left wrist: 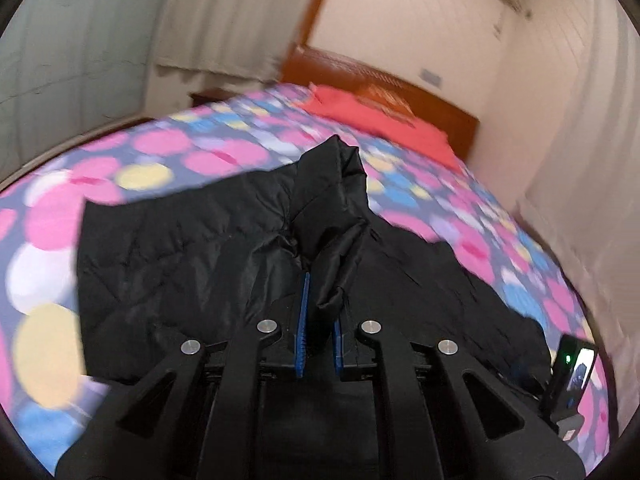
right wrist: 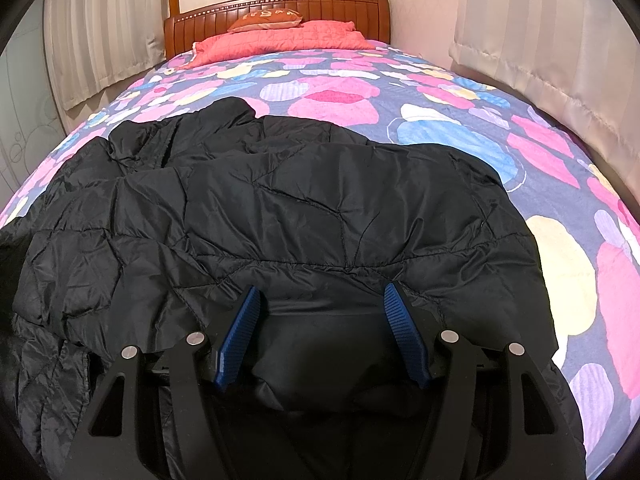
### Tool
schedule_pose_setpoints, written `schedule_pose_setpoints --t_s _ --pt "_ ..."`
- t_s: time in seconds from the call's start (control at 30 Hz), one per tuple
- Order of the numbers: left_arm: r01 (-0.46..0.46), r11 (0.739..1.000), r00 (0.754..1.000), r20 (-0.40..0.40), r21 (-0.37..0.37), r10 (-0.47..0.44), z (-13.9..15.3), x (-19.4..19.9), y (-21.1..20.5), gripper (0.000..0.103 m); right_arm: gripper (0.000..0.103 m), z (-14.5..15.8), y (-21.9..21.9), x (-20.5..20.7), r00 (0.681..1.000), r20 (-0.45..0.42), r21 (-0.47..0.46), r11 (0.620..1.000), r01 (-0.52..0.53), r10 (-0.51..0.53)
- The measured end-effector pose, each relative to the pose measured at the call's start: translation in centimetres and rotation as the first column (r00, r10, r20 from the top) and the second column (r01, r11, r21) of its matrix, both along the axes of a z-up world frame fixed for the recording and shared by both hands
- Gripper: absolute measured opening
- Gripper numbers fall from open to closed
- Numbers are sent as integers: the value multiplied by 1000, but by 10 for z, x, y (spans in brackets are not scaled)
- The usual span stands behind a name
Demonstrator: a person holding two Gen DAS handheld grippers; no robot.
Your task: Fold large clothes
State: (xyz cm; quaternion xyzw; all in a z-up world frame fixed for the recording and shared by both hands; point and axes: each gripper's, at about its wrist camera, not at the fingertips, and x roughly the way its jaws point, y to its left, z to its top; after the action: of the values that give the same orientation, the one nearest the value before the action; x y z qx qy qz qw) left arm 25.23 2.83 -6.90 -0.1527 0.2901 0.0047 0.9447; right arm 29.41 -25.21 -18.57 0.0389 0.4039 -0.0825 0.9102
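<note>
Black jacket [right wrist: 280, 208] on dotted bedspread [right wrist: 460, 96]; wooden headboard [right wrist: 320, 6], curtained walls

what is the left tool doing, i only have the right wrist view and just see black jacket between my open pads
Observer: The left tool is shut on a bunched ridge of the black jacket, fabric pinched between its blue pads.
Operator: is that fabric flat on the bed or raised
Observer: Raised; the pinched fold stands up in a peak above the rest of the jacket, over the patterned bedspread.
Operator: anything else near it i can't see
Observer: A small device with a lit screen shows at the lower right edge of the left wrist view, beside the jacket.
</note>
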Motion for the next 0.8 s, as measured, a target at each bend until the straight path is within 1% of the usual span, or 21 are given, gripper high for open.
schedule_pose_setpoints --t_s 0.13,0.2,0.27,0.33,0.37,0.4,0.43,0.5,0.57,0.67,0.73,0.8 --pt "83 996 996 -43 18 -83 -27 18 -43 9 65 1 0 1 1000 1 3 1000 -1 1" --pt "131 991 988 -84 40 -127 -40 26 -62 9 65 1 0 1 1000 2 3 1000 -1 1" --pt "164 985 979 -131 57 -155 -55 26 -70 9 66 1 0 2 1000 2 3 1000 -1 1" --pt "195 977 965 -195 86 -176 -70 30 -81 17 66 1 0 3 1000 2 3 1000 -1 1" --pt "198 975 964 -202 98 -176 -71 30 -84 21 66 1 0 1 1000 2 4 1000 0 0" --pt "206 974 963 -196 96 -185 -69 26 -83 33 66 1 0 0 1000 3 4 1000 1 -1" --pt "214 973 964 -182 85 -196 -66 22 -83 50 66 1 0 0 1000 2 4 1000 1 -1" --pt "207 975 971 -141 75 -195 -55 11 -80 62 67 1 0 1 1000 -1 8 1000 0 0" --pt "215 973 971 -120 82 -204 -46 3 -79 63 67 3 0 4 1000 -6 10 1000 -1 1" --pt "207 975 974 -110 83 -197 -32 -13 -64 64 67 14 3 2 1000 -10 0 1000 7 -7" --pt "179 979 980 -100 96 -169 -24 -22 -46 65 67 25 11 -4 1000 10 14 1000 -2 1" --pt "135 984 988 -95 113 -125 -21 -32 -23 65 67 40 26 -6 998 42 57 997 -42 40"
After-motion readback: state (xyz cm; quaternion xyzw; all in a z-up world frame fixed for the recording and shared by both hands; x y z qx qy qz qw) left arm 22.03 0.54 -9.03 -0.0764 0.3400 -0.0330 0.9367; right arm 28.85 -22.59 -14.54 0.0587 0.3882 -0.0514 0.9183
